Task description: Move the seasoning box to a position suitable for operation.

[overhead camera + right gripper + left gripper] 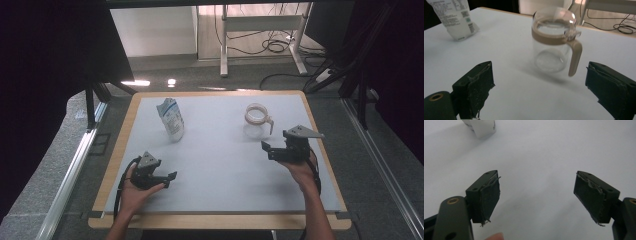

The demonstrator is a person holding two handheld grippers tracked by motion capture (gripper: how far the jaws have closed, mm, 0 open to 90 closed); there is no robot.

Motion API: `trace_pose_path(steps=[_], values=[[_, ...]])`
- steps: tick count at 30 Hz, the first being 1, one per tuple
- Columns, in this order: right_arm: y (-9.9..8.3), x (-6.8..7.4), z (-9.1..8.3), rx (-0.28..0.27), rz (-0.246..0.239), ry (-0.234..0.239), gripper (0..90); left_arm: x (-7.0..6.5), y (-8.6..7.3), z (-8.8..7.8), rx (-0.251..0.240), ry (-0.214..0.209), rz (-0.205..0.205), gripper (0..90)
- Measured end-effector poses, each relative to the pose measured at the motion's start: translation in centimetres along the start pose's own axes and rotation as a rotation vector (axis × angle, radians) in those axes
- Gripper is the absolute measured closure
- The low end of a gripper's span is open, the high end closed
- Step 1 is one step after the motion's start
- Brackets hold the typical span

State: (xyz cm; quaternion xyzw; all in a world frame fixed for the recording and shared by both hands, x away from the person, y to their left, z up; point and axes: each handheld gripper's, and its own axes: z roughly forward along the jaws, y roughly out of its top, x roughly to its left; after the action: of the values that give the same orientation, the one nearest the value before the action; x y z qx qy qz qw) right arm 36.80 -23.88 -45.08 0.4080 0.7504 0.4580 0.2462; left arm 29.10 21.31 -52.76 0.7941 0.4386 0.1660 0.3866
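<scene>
A clear glass jug [256, 121] with a beige collar, lid and handle stands upright at the table's far right; in the right gripper view the jug [554, 42] is just ahead of the jaws, handle turned right. A white printed pouch [171, 118] stands at the far left, and the pouch [452, 18] also shows in the right gripper view's upper left. My right gripper [266, 149] is open, a short way in front of the jug, holding nothing. My left gripper [171, 178] is open near the front left over bare table, and the pouch's bottom edge [481, 127] lies far ahead of it.
The grey table mat [220, 165] has a wooden rim [117, 150]. Beyond the table are a white desk frame [260, 30] and floor cables [275, 47]. Dark curtains hang at both sides.
</scene>
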Motion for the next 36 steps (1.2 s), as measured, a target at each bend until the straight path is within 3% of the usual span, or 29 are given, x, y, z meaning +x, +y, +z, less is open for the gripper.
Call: trace_pose_path(steps=[2,8,20,29,36], values=[[0.5,-0.2,0.1,-0.007,-0.001,0.003,8.6,0.0,0.0,0.0,0.001,0.004,0.001,20.6],[3.0,-2.4,1.5,-0.026,0.061,0.018,8.6,-0.1,0.0,0.1,0.004,0.004,0.008,20.0],[6.1,-3.0,4.2,0.006,0.031,0.016,7.2,0.0,-0.2,-0.2,0.006,0.004,0.013,20.0],[7.0,-4.2,7.0,0.055,0.051,0.028,4.0,0.0,-0.4,0.3,0.022,0.005,0.018,20.0],[7.0,-4.4,8.6,0.081,0.039,0.022,2.9,-0.1,-0.4,0.4,0.027,0.007,0.023,20.0]])
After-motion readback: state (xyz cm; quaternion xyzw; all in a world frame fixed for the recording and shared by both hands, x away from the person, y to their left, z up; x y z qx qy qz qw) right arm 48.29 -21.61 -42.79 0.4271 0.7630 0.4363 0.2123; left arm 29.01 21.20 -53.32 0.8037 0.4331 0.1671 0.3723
